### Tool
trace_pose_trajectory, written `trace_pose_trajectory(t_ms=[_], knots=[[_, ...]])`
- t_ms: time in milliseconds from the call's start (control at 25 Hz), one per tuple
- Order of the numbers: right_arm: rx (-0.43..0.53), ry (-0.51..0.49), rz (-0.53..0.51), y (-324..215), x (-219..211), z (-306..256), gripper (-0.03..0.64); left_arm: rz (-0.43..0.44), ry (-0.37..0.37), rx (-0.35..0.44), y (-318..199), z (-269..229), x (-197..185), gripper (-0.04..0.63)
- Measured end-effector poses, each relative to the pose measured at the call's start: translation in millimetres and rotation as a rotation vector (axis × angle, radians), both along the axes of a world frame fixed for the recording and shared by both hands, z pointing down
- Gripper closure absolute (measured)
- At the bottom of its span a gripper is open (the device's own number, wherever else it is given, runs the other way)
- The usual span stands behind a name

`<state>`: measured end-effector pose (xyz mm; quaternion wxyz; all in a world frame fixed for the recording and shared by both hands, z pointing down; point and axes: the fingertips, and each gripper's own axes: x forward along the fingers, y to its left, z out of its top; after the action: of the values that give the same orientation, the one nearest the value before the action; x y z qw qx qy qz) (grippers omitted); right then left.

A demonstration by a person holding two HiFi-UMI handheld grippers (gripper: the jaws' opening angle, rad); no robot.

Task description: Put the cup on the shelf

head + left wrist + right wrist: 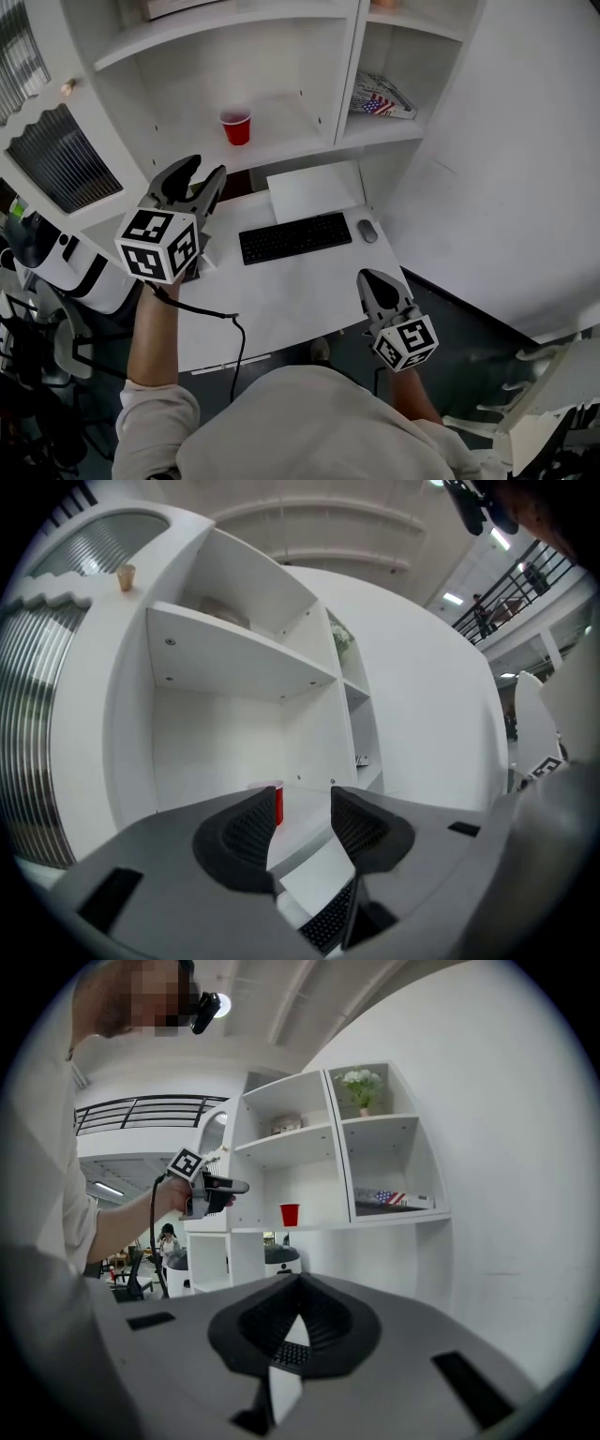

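Note:
A red cup point(236, 127) stands upright on the white shelf point(291, 131), in its left compartment; it also shows as a red cup point(276, 803) beyond my left jaws and as a small red cup point(290, 1214) in the right gripper view. My left gripper point(203, 171) hovers above the desk's left end, in front of and below the cup, apart from it. Its jaws stand open with nothing between them point(300, 827). My right gripper point(380, 281) is low over the desk's front right corner, jaws shut and empty point(300, 1283).
On the white desk point(281, 300) lie a black keyboard point(294, 237), a grey mouse point(367, 231) and a white board point(314, 190). A flag-printed book point(382, 98) lies in the right compartment. A plant point(362, 1082) tops the shelf. A cable point(234, 328) hangs from my left gripper.

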<state>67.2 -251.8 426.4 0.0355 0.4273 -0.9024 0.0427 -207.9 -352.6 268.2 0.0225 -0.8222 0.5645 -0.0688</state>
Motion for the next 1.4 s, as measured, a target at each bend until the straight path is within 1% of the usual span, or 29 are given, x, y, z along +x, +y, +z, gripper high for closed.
trace_pose_trajectory(t_ms=[80,240,440,720,920,1400], knots=[[0.005,0.003,-0.007,3.1,-5.5,-2.2,0.612,-0.002,0.009,0.008,9.7,-0.4,-2.6,0.425],[0.015,0.009,-0.021,8.4,-14.1,-6.6,0.612,-0.003,0.026,0.017,30.6,2.2,-5.2,0.435],[0.026,0.012,-0.036,14.9,-25.5,-10.6,0.612,-0.012,0.041,0.028,57.1,10.1,-9.2,0.464],[0.036,0.017,-0.053,24.7,-40.2,-14.3,0.612,-0.011,0.073,0.021,88.0,23.9,-16.8,0.506],[0.04,0.018,-0.059,31.0,-48.5,-15.8,0.613,-0.027,0.1,0.012,104.5,34.5,-27.4,0.539],[0.045,0.019,-0.083,45.2,-63.0,-17.8,0.613,-0.047,0.126,0.007,133.3,50.3,-39.3,0.579]])
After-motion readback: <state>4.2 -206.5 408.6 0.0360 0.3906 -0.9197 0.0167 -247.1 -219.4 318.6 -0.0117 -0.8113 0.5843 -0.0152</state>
